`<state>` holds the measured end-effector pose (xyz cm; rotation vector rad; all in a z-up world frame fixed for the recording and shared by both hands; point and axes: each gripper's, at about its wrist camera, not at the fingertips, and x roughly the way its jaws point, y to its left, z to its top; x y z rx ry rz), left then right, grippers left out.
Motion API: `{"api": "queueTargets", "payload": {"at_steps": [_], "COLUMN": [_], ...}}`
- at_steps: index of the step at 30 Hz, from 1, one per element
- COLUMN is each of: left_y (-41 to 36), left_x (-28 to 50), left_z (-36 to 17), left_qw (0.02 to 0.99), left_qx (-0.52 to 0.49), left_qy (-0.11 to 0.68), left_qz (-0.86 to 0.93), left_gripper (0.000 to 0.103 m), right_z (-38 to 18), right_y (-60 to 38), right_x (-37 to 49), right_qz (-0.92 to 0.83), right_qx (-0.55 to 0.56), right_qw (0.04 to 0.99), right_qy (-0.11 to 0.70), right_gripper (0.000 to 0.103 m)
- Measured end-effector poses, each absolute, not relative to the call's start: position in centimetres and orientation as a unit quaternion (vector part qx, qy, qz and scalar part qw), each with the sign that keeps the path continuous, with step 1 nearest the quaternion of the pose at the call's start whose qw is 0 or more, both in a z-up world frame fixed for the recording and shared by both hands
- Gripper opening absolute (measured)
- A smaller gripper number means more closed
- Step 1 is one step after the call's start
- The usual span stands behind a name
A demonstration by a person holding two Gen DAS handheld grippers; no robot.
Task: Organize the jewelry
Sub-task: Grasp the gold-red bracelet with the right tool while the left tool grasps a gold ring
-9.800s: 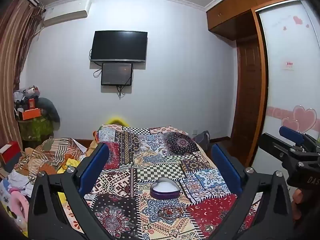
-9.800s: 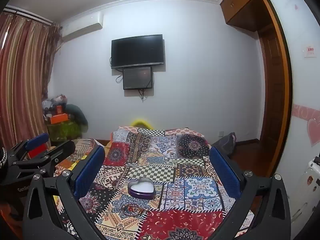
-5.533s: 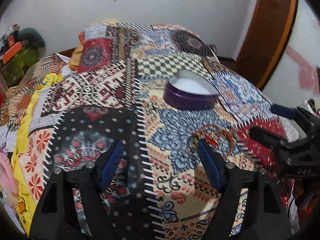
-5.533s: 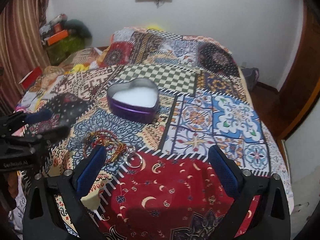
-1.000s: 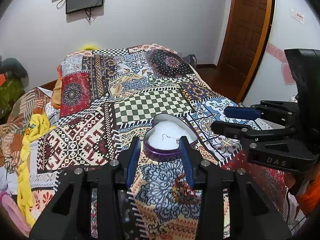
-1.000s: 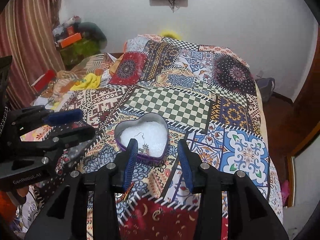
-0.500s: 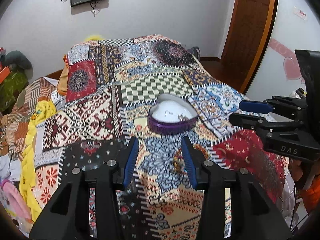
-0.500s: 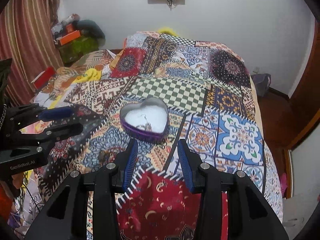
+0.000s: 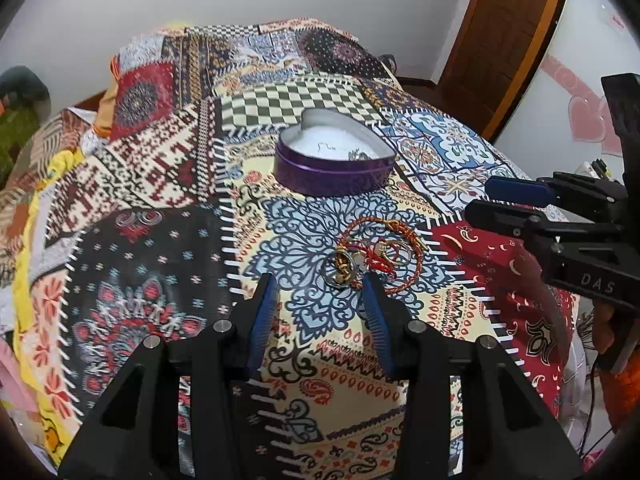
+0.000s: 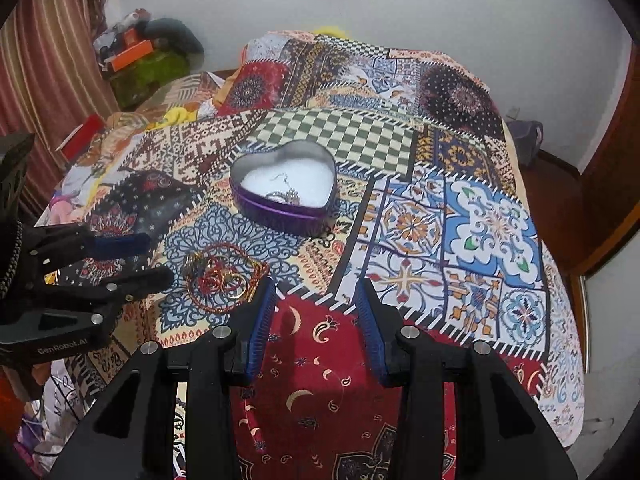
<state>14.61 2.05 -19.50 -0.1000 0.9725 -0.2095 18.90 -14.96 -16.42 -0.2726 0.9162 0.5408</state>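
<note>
A purple heart-shaped tin (image 9: 334, 160) with a white lining sits open on the patchwork bedspread; it also shows in the right wrist view (image 10: 285, 186). A silver earring and small pieces lie inside it. A pile of red and gold bangles and rings (image 9: 372, 256) lies in front of the tin, and also shows in the right wrist view (image 10: 222, 276). My left gripper (image 9: 320, 288) is open and empty, just left of the pile. My right gripper (image 10: 316, 292) is open and empty, to the right of the pile.
The patchwork bedspread (image 10: 460, 208) covers the whole bed. Clothes and clutter lie along the bed's left side (image 10: 120, 128). A wooden door (image 9: 516, 20) stands at the right. The bed's right edge drops to the floor (image 10: 560, 184).
Both grippers have dropped lower and closer to the bangle pile since half a second ago. The tin now sits farther up in both views. Nothing was picked up.
</note>
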Motion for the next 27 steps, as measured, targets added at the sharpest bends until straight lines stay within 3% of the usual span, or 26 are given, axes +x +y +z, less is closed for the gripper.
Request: {"api": "queueTargets", "payload": {"at_steps": [13,15,21,27], "left_y": [1.4,1.3,1.0,1.2], "left_x": [16.1,16.2,16.5,16.0], "left_z": [-20.4,-20.5,-20.5,-20.3], "left_qw": [0.876,0.877,0.877,0.881], "left_qx": [-0.053,-0.052,-0.049,-0.050], "left_qy": [0.460,0.457,0.454,0.448], "left_qz": [-0.133,-0.135,-0.147,-0.144], "left_gripper": [0.043,0.041,0.021,0.020], "right_z": [-17.5,-17.7,-18.2,-18.1], "right_y": [-14.5,-14.3,-13.7,-13.5], "right_x": [19.3,19.3,19.5,19.5], "right_qz": [0.271,0.274,0.275,0.280], "right_qx": [-0.113,-0.113,-0.114,-0.114], "right_qw": [0.839,0.838,0.836,0.836], "right_qy": [0.457,0.459,0.461,0.457], "right_gripper": [0.038,0.038,0.038,0.038]}}
